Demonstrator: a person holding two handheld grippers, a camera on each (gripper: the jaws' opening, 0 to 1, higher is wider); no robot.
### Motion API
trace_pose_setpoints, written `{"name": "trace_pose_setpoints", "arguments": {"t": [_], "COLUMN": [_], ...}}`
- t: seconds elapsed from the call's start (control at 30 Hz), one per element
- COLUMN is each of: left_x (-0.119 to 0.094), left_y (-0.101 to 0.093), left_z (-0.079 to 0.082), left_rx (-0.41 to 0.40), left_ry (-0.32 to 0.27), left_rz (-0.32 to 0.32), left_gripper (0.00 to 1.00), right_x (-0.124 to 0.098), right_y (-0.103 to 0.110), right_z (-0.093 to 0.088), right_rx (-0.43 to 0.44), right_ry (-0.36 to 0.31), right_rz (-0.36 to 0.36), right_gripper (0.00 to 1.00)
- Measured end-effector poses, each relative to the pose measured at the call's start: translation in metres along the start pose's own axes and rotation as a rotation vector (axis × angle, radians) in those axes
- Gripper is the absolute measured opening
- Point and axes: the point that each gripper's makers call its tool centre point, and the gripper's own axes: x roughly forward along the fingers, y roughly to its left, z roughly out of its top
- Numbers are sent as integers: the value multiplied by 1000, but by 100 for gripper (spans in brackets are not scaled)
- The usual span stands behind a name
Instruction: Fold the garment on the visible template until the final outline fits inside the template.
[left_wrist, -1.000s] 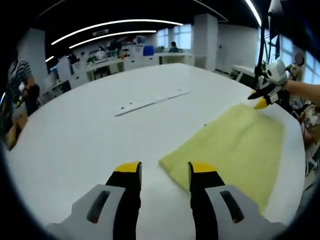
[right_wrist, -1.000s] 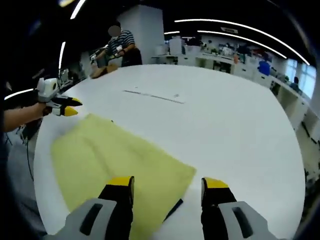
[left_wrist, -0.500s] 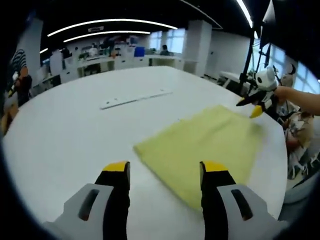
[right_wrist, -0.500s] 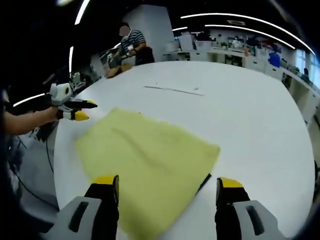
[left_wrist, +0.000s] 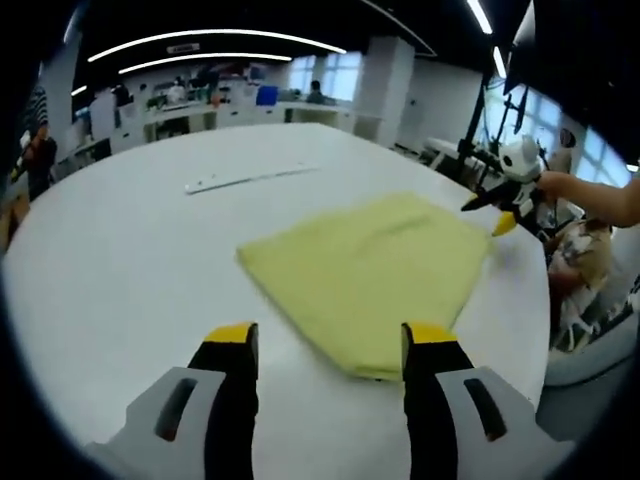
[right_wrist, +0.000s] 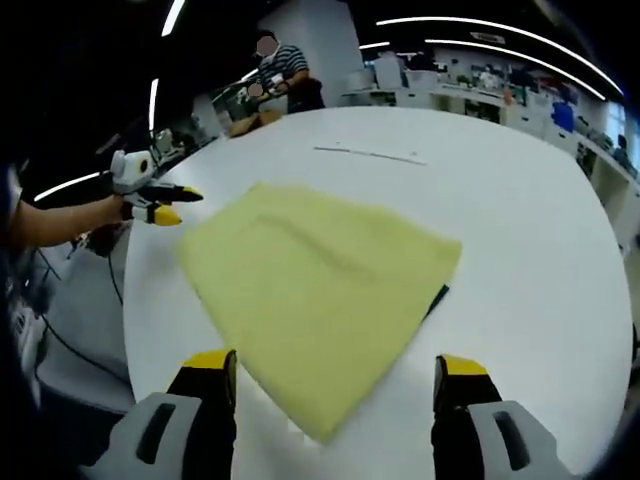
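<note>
A yellow garment (left_wrist: 370, 275) lies folded flat on the white round table (left_wrist: 120, 260). My left gripper (left_wrist: 330, 340) hovers open just short of its near edge, with nothing between the jaws. In the right gripper view the garment (right_wrist: 320, 265) spreads ahead, and my right gripper (right_wrist: 333, 365) stands open above its near corner. A dark sliver of the template (right_wrist: 437, 297) peeks out from under the cloth's right edge. Each gripper shows in the other's view: the right gripper (left_wrist: 503, 205) past the cloth's far corner, the left gripper (right_wrist: 152, 200) in a hand at the table's edge.
A thin white strip (left_wrist: 250, 177) lies on the table beyond the garment, also seen as the white strip (right_wrist: 370, 153). A person in a striped shirt (right_wrist: 282, 72) stands at the far side. Desks and shelves fill the room behind.
Both grippers' jaws have spread wider than a second ago. Both cameras have shifted, so the garment now sits more central and closer in each view.
</note>
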Motion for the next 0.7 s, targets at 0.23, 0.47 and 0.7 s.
{"name": "trace_pose_setpoints", "arguments": {"t": [0.23,0.47,0.7], "left_x": [-5,-7,-6], "left_y": [-13,-24,-31], "left_z": [-16,-29,-33], "left_rx": [-43,-68,-152], "left_ry": [3,6,-31], "left_rz": [-6,-15,-27], "left_gripper": [50,39,24], "right_x": [-4,-5,-5], "right_y": [10,18,17], "right_z": [-11,-19,-28], "right_rx": [7,-4,9], "right_ry": [-5,-35,-61], "right_rz": [8,16,0], "right_gripper": [76,65,51]}}
